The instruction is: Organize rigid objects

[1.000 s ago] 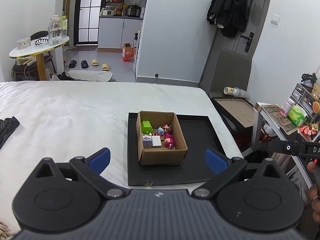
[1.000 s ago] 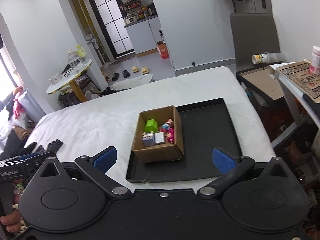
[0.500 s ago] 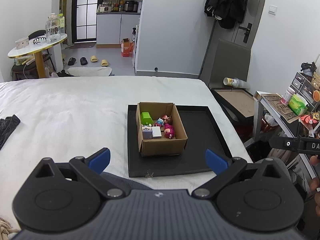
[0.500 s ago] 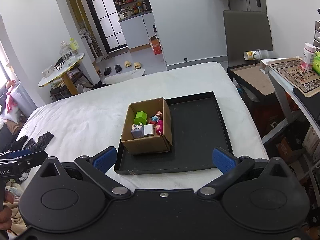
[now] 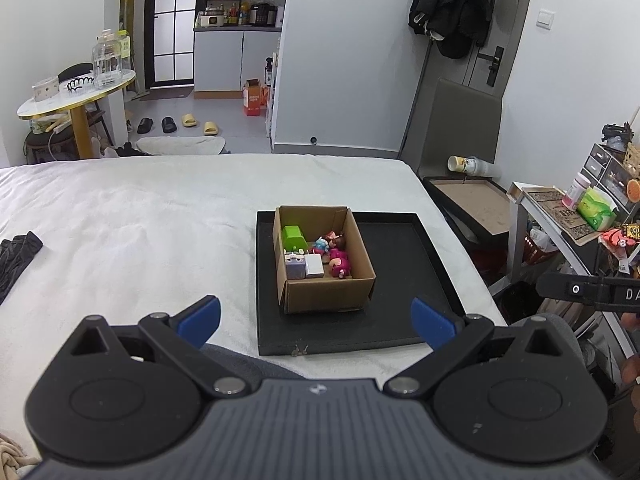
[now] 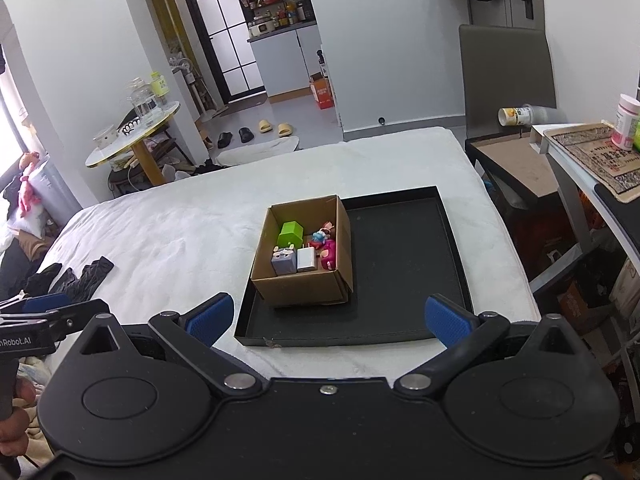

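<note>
The tray's [image 5: 400, 264] right half lies bare. The box [image 5: 326, 292] fills its left half, its top open. White bed [image 5: 140, 232] left of the tray is free.

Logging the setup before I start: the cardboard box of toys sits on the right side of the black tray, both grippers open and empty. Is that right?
One thing is wrong: the box sits on the left side of the tray, as the right wrist view shows. The left gripper and right gripper are open and empty.

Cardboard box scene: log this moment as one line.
left tool open | right tool open | cardboard box on black tray | toys inside
</note>
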### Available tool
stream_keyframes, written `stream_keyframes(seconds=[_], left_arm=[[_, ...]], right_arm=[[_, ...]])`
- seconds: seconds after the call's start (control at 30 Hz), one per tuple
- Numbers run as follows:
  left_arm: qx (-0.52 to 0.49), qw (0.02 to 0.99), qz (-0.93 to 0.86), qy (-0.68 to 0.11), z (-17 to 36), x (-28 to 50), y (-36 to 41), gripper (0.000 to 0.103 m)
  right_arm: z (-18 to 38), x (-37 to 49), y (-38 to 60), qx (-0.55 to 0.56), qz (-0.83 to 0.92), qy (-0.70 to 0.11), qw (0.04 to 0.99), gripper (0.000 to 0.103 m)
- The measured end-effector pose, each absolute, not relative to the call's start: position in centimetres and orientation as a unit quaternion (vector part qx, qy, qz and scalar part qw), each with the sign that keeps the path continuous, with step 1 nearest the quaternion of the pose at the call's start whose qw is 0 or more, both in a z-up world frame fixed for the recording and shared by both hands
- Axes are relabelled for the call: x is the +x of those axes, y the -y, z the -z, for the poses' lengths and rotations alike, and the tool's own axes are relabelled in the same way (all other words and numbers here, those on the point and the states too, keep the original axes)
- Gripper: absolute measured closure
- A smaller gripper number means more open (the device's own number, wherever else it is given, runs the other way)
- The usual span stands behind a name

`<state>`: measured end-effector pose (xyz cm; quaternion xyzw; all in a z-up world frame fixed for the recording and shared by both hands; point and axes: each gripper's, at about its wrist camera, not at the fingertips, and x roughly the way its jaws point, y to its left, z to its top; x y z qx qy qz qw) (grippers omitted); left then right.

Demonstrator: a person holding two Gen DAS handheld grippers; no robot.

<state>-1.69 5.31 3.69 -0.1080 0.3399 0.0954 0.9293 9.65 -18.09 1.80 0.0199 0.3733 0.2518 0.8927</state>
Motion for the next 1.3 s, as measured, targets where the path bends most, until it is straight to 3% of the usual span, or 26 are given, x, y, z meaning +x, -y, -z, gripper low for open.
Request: stream_keyframes(seconds=[1.3], left_arm=[[-0.107,0.935,-0.099,-0.324,-4.7,-2.3,-5.5,0.002]], right_arm=[[-3.3,9.3,18.1,0.006,-0.261,-0.355,0.898,0.0]])
